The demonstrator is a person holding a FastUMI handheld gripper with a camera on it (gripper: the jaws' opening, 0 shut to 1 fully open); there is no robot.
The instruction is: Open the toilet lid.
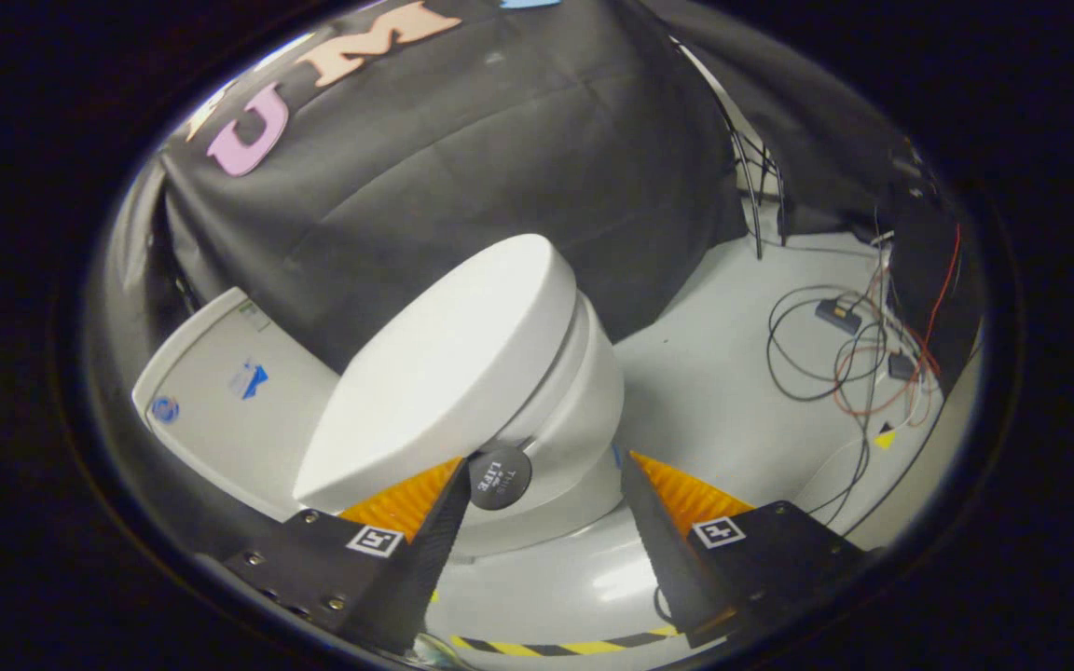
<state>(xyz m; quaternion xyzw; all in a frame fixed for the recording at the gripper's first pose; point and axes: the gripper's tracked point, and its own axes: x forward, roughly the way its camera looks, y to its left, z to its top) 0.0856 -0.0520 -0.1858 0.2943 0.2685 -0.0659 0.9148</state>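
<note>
A white toilet point(574, 438) stands just ahead of my fingers, tilted in this view. Its oval lid point(444, 373) lies down over the seat. A black round tab point(500, 477) sticks out from the lid's front edge. My gripper point(544, 463) is open, its fingers spread wide at the front of the bowl. The tab sits right beside one fingertip point(451, 485), on its inner side, and the other fingertip point(635, 475) stands well apart from it. Whether the near fingertip touches the tab is unclear.
The white tank point(220, 391) with small blue stickers sits behind the lid, against the black cloth wall point(500, 158). Loose cables and small boxes point(840, 354) lie on the pale floor beyond the bowl. A yellow-and-black tape strip point(556, 645) marks the floor below my fingers.
</note>
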